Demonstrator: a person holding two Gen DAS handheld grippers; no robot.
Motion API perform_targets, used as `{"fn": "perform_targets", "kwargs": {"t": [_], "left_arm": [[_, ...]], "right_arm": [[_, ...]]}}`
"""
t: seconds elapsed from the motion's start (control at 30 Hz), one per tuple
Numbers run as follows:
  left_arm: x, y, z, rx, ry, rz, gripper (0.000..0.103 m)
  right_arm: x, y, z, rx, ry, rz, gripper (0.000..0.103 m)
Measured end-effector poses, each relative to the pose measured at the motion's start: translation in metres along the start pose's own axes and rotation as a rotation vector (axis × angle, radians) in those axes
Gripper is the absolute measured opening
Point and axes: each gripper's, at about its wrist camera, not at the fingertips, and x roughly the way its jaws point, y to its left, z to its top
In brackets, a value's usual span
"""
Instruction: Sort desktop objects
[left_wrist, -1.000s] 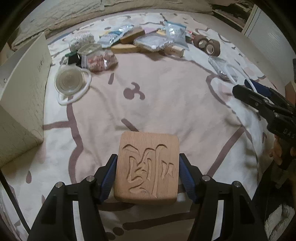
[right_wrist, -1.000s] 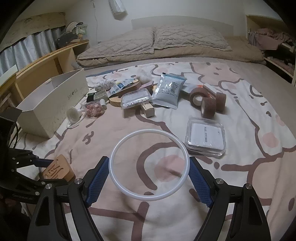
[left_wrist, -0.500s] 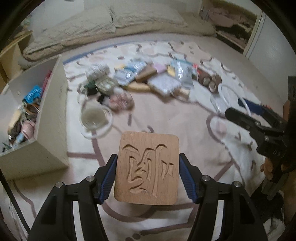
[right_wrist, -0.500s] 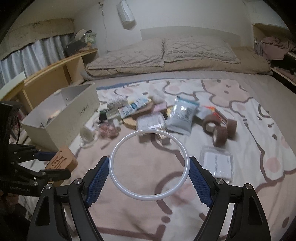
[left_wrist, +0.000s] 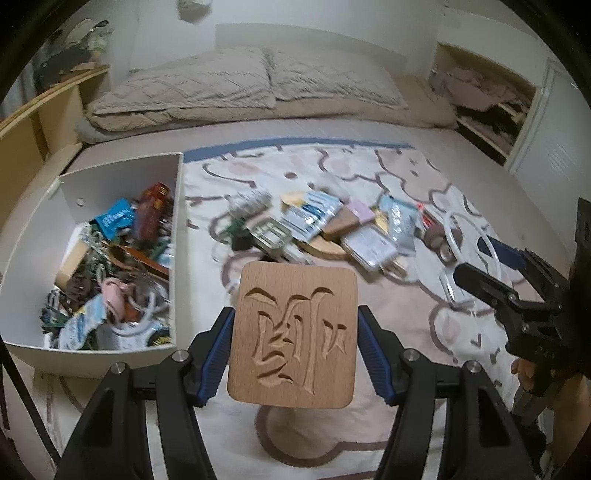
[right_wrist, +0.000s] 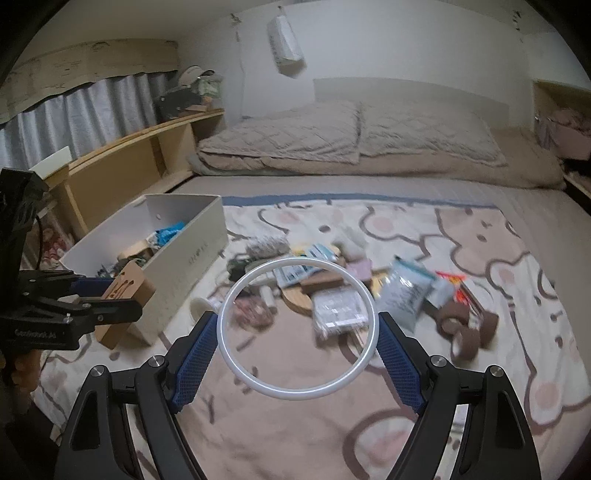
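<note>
My left gripper (left_wrist: 295, 347) is shut on a carved wooden square (left_wrist: 293, 334), held up above the blanket. To its left stands a white box (left_wrist: 176, 236) full of sorted odds and ends. My right gripper (right_wrist: 297, 354) is shut on a white ring (right_wrist: 297, 391), its blue pads pressing the ring's two sides. In the right wrist view the left gripper (right_wrist: 110, 291) with the wooden square (right_wrist: 127, 291) hangs by the box's (right_wrist: 199, 243) near end. In the left wrist view the right gripper (left_wrist: 495, 266) shows at the right edge with the ring (left_wrist: 452, 236).
A pile of loose items lies mid-blanket: foil packets (right_wrist: 404, 295), brown tape rolls (right_wrist: 469, 328), a round wooden board (right_wrist: 299, 299), a clear case (right_wrist: 338, 310), a small tin (left_wrist: 271, 236). Pillows (right_wrist: 347, 136) lie beyond; a wooden shelf (right_wrist: 129, 162) runs along the left.
Both grippers have risen and tilted up with their loads. The white box and pillows have come into the left wrist view; the pile now looks farther away.
</note>
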Motion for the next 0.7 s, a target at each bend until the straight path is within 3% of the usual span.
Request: {"fn": "perform_targets", "kwargs": {"t": [0.3,0.7], "left_arm": [[-0.021,0.042,0.018,-0.072,-0.062,0.068,0.064],[-0.037,0.122,0.024,-0.223,-0.103,0.219,0.064]], "right_arm": [[0.015,0.03,0.019,-0.052,0.014,0.068,0.084],[0.038,0.073,0.051,-0.113,0.011,0.149,0.084]]}}
